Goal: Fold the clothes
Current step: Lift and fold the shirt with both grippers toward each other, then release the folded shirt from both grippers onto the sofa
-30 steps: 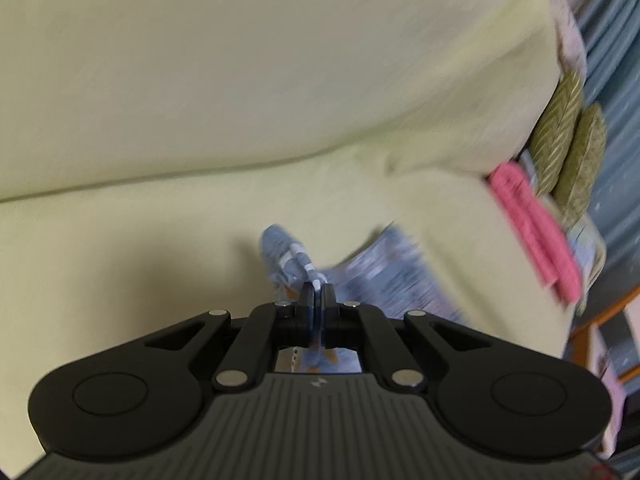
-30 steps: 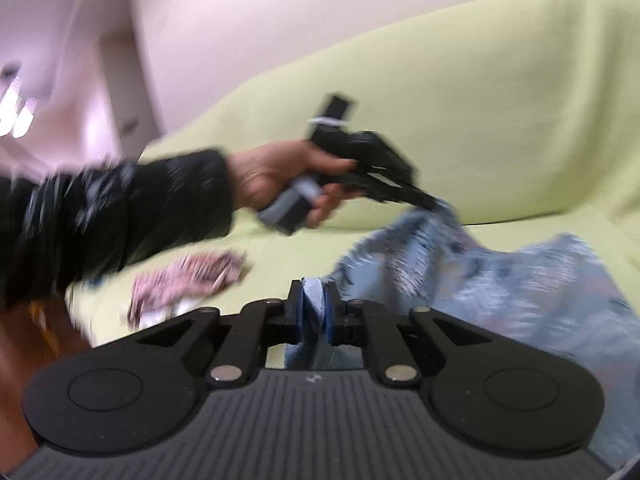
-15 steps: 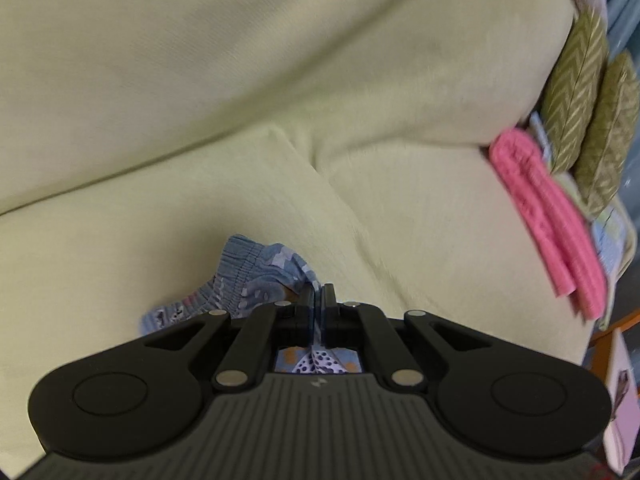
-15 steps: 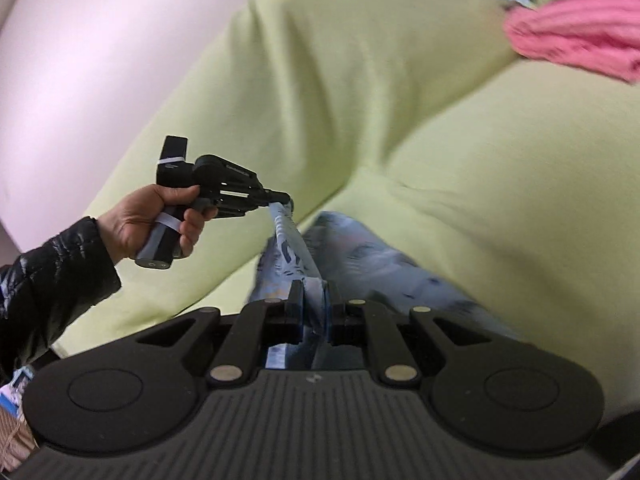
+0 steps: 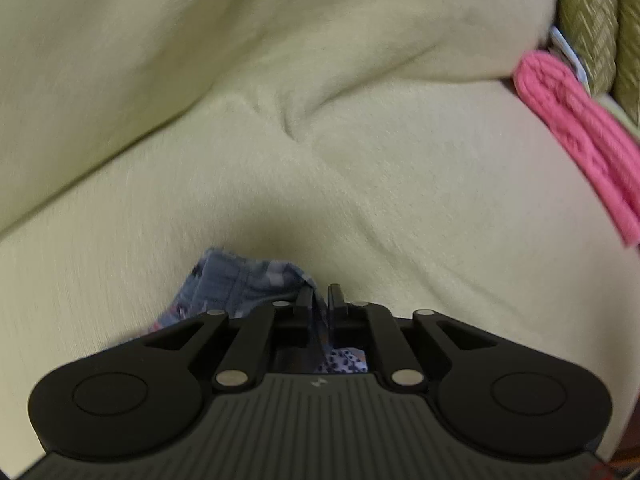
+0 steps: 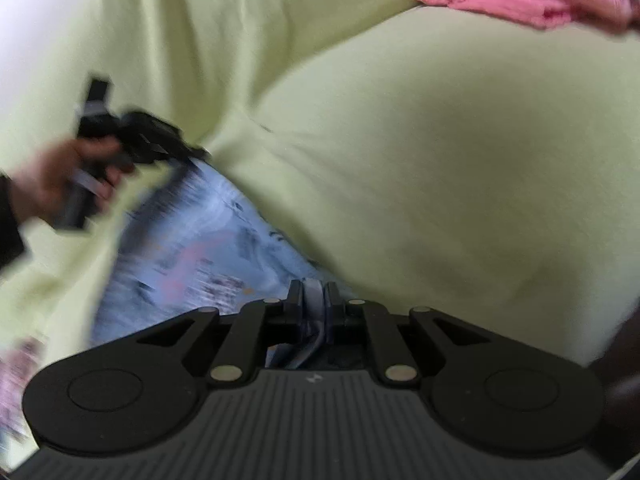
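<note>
matt plastic tongs [image 5: 320, 300], cloth garment [image 6: 192, 248]

Pale green sofa [image 5: 400, 208]: blue patterned garment [image 6: 192, 248] on seat, pink folded cloth [image 5: 580, 128] at far end.

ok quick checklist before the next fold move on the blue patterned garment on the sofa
1. Right tongs gripping the blue patterned garment: ok, cloth is bunched between the pads.
2. Left tongs grip: not ok, jaws have just been opening, cloth lies against one pad only.
3. Garment down on the sofa seat: ok.
4. Garment flat, no wrinkles: cannot tell, picture blurred.
5. Clear of the pink folded item: ok, bare seat between them.
</note>
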